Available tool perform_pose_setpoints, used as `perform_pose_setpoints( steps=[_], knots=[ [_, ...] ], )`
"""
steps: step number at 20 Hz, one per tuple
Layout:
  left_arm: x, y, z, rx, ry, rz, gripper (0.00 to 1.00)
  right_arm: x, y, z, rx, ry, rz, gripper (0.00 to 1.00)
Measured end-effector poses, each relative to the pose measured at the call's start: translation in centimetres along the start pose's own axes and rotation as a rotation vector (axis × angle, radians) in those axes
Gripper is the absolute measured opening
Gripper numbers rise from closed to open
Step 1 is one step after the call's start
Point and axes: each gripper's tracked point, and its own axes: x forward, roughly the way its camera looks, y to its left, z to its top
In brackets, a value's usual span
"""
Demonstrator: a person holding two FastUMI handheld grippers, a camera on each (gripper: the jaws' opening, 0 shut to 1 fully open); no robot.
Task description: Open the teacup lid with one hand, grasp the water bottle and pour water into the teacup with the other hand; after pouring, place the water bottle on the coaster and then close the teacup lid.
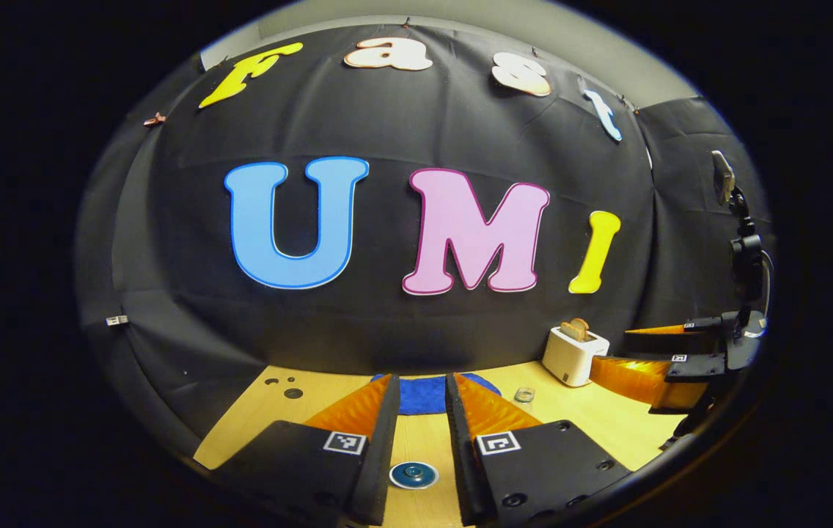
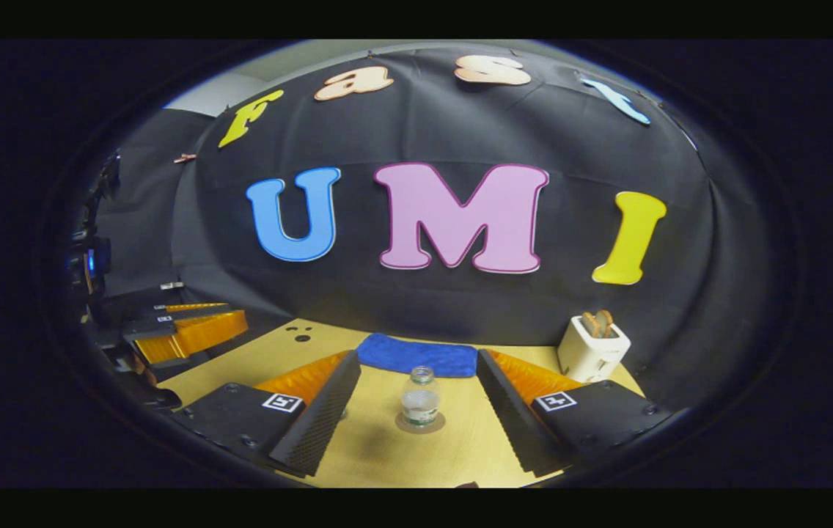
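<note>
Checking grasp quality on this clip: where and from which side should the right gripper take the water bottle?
Around its straight body, below the narrower neck, coming in level from the near side. The water bottle stands upright and centred ahead of the open right gripper.

A pale wooden table point(image 2: 387, 455) carries a small clear bottle point(image 2: 420, 397) upright on a round coaster point(image 2: 420, 423) near the front. A blue cloth point(image 2: 416, 357) lies at the far edge, a white toaster point(image 2: 592, 350) far right. A blue lid point(image 1: 413, 474) lies on the tabletop.

No readable text, label, brand or number appears on any object; the bottle's point(image 2: 420, 402) label is too small to read.
</note>
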Motion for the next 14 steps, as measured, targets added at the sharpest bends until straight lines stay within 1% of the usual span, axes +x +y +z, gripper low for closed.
perform_pose_setpoints(
  steps=[2,4,8,9,10,14],
  knots=[
    [-0.6,0.0,0.4,-0.019,0.008,-0.003,0.41,-1.0,-0.4,1.0,-0.002,-0.012,-0.018,0.98],
    [-1.0,0.4,1.0,-0.031,0.004,0.01,0.41,-1.7,-1.0,2.1,-0.005,-0.038,-0.033,0.99],
    [-1.2,0.8,2.5,-0.031,-0.018,0.029,0.41,-2.9,-2.1,3.7,-0.011,-0.072,-0.054,0.98],
    [-1.3,1.0,3.0,-0.025,-0.031,0.036,0.36,-3.1,-2.3,4.0,-0.009,-0.078,-0.057,0.99],
    [-1.4,1.1,3.2,-0.016,-0.04,0.045,0.41,-3.3,-2.5,4.1,-0.007,-0.081,-0.058,0.98],
    [-1.8,0.6,3.6,-0.001,-0.047,0.052,0.41,-3.7,-3.1,4.1,-0.011,-0.082,-0.064,0.99]
  ],
)
